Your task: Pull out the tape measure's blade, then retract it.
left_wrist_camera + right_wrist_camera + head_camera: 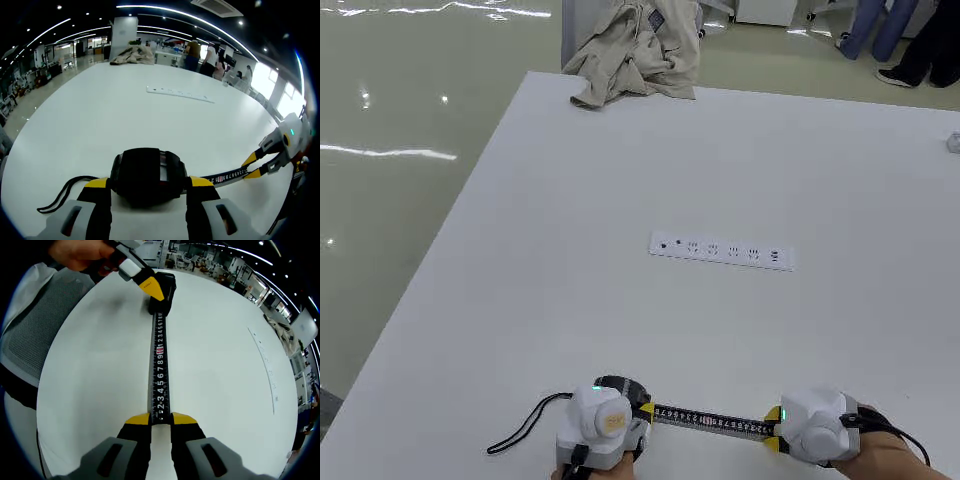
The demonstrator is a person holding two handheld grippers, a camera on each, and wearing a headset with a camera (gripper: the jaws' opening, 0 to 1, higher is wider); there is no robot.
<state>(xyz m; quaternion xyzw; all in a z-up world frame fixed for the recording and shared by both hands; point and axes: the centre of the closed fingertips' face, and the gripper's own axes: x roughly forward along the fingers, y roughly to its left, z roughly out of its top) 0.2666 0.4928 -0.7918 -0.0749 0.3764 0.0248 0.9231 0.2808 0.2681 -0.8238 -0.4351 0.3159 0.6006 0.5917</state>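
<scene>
You are holding two grippers low over a white table (570, 200). Your left gripper (149, 184) is clenched on the black tape measure case (147, 167). Its two yellow-tipped fingers (97, 184) press on opposite sides of the case, which sits squarely between them. A thin black wrist cord (60, 194) trails from the case, out past one finger and away across the tabletop.

The blade (160, 365) is drawn out of the case. It leaves beside the other finger and runs in a straight line to your right gripper (160, 419). That gripper's yellow fingertips are pinched together on the end of the blade, at the lowest printed numbers. The numbers climb away from those fingertips toward the case. Whether the blade touches the table or hangs just over it, you cannot tell.

Ahead of both sets of fingertips, and well apart from them, a white power strip (721, 250) lies flat. Beyond it, at the far edge, lies a crumpled beige garment (635, 50).
</scene>
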